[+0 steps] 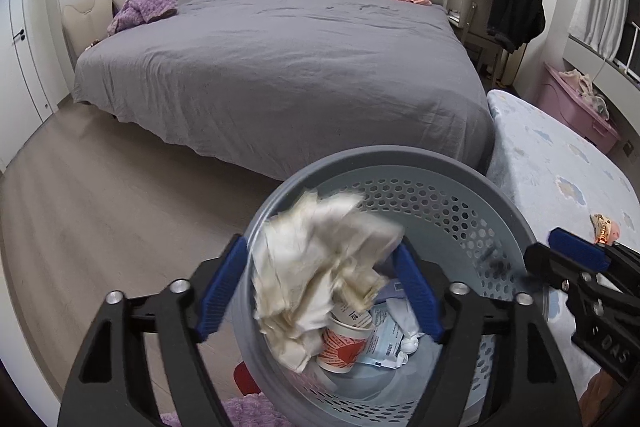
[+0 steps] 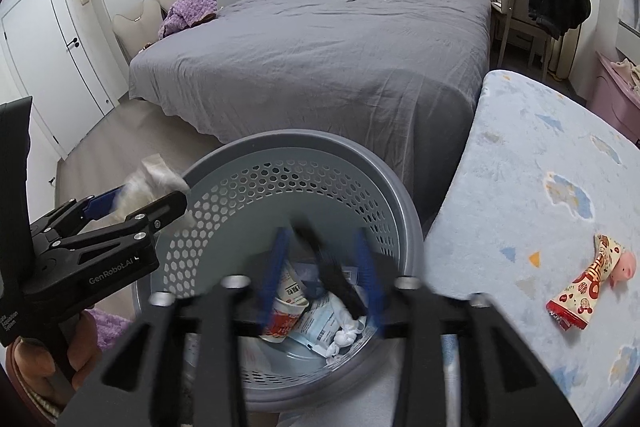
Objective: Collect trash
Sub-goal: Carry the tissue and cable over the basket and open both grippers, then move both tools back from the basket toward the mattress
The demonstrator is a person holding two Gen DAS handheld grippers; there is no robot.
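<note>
A grey perforated basket (image 1: 452, 187) (image 2: 320, 163) stands on the floor and holds a paper cup (image 1: 344, 343) (image 2: 286, 311), a blue packet and white wads. My left gripper (image 1: 320, 291) (image 2: 140, 197) has its jaws wide apart around a crumpled stained tissue (image 1: 320, 267) at the basket's left rim; I cannot tell if the pads touch it. My right gripper (image 2: 324, 267) (image 1: 576, 247) is over the basket, blurred, jaws apart, with a dark blurred object (image 2: 332, 267) between them. A red snack wrapper (image 2: 588, 283) (image 1: 604, 227) lies on the blue mat.
A large bed with a grey cover (image 1: 280, 67) (image 2: 340, 47) fills the room behind the basket. The pale blue cloud-print mat (image 2: 540, 207) is to the right. A chair with a black garment (image 1: 512, 7) and a pink bin (image 1: 576, 107) stand at the right.
</note>
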